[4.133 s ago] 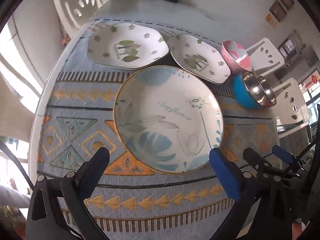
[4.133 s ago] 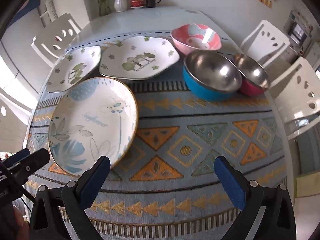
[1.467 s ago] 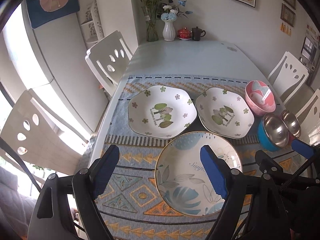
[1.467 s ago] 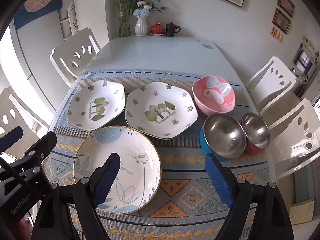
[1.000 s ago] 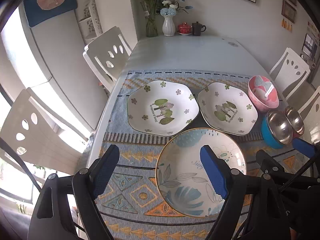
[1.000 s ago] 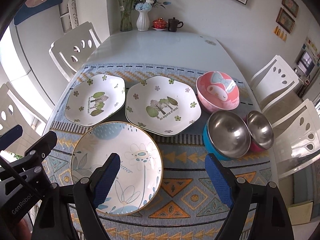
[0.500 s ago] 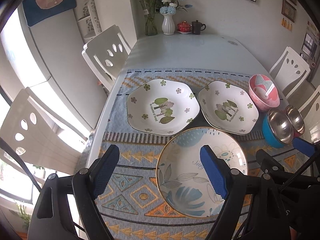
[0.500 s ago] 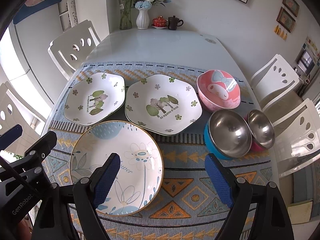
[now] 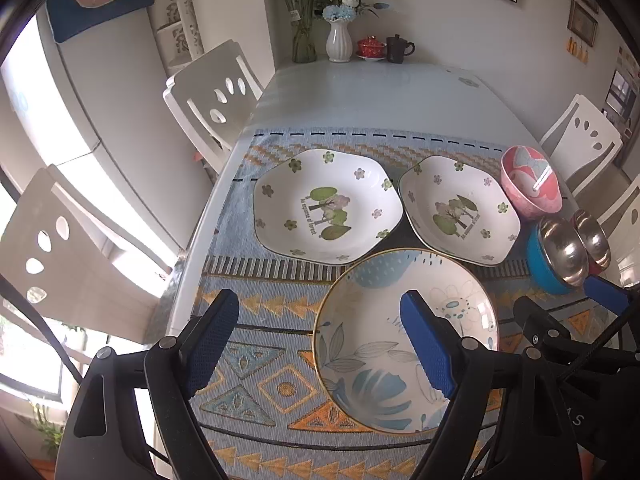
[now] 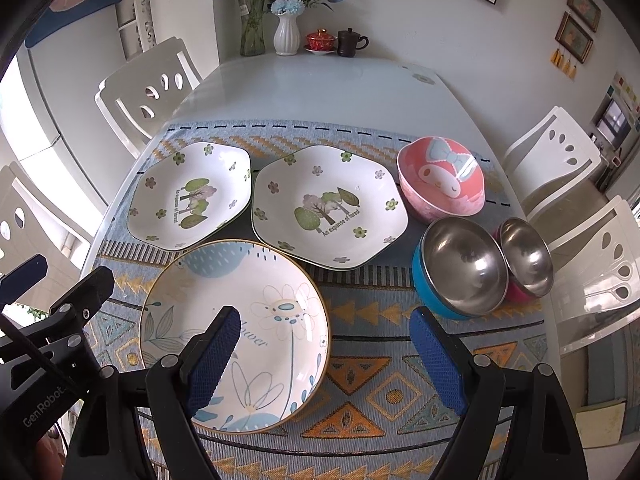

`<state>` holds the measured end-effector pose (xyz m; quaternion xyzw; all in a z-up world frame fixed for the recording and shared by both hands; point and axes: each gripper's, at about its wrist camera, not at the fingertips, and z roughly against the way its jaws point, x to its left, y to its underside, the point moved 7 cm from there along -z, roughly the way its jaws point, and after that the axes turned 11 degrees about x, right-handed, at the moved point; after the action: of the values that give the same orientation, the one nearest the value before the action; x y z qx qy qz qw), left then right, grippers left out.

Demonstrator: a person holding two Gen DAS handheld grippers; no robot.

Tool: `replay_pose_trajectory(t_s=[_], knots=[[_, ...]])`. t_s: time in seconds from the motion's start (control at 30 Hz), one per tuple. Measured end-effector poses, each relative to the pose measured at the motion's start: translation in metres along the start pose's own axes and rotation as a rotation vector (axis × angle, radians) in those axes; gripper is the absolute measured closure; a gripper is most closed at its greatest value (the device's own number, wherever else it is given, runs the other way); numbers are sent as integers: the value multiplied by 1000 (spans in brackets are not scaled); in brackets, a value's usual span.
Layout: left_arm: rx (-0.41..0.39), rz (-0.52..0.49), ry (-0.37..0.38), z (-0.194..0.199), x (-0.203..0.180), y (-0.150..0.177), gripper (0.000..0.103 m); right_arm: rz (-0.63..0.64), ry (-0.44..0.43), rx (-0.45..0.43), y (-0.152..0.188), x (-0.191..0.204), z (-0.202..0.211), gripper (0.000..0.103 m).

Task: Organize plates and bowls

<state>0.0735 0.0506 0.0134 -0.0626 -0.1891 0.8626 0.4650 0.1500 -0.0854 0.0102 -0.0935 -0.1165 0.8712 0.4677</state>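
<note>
A round blue-flowered plate (image 9: pixel 384 332) (image 10: pixel 256 320) lies at the near end of a patterned table runner. Behind it sit two white hexagonal plates with tree pictures, the left one (image 9: pixel 326 206) (image 10: pixel 190 196) and the right one (image 9: pixel 458 208) (image 10: pixel 330 208). Further right are a pink cartoon bowl (image 10: pixel 442 182) (image 9: pixel 530 184), a blue steel-lined bowl (image 10: pixel 460 268) (image 9: pixel 554 256) and a smaller red steel-lined bowl (image 10: pixel 526 258) (image 9: pixel 594 238). My left gripper (image 9: pixel 320 328) hovers open above the runner, left of the round plate's centre. My right gripper (image 10: pixel 326 346) hovers open over the round plate's right edge. Both hold nothing.
The runner (image 10: pixel 400 384) covers the near half of a white table (image 10: pixel 312 88). A vase of flowers (image 10: pixel 286 36), a red lidded cup and a dark mug stand at the far end. White chairs (image 9: pixel 212 100) (image 10: pixel 560 152) flank both sides.
Since about four seconds ago both grippers have risen well above the table, so all the dishes show. Over the last second nothing has visibly moved.
</note>
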Motion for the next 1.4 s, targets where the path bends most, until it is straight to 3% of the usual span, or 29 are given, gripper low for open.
replay_pose_trajectory(t_s=[0.4,0.57,0.6,0.67,0.77,0.83,1.0,1.13,1.4], knots=[[71,36,23,-28,12,11,21,2,-24,54,6,0,-22,18],[162,67,86,-62,22,26,23,0,-136,107,11,0,-51,18],[176,70,96,-69,22,29,24,1,-141,118,13,0,-58,18],[212,65,112,-84,19,35,36,-1,-141,137,17,-2,-71,18],[270,82,136,-102,15,46,64,-15,-143,180,22,-4,-90,30],[273,99,145,-105,16,51,67,-25,-153,208,26,-6,-100,42],[263,127,133,-106,18,57,67,-48,-172,258,35,-10,-119,50],[284,165,195,-113,18,61,67,-60,-230,292,40,-9,-128,55],[292,153,311,-124,2,56,67,-29,-316,281,32,-1,-131,70]])
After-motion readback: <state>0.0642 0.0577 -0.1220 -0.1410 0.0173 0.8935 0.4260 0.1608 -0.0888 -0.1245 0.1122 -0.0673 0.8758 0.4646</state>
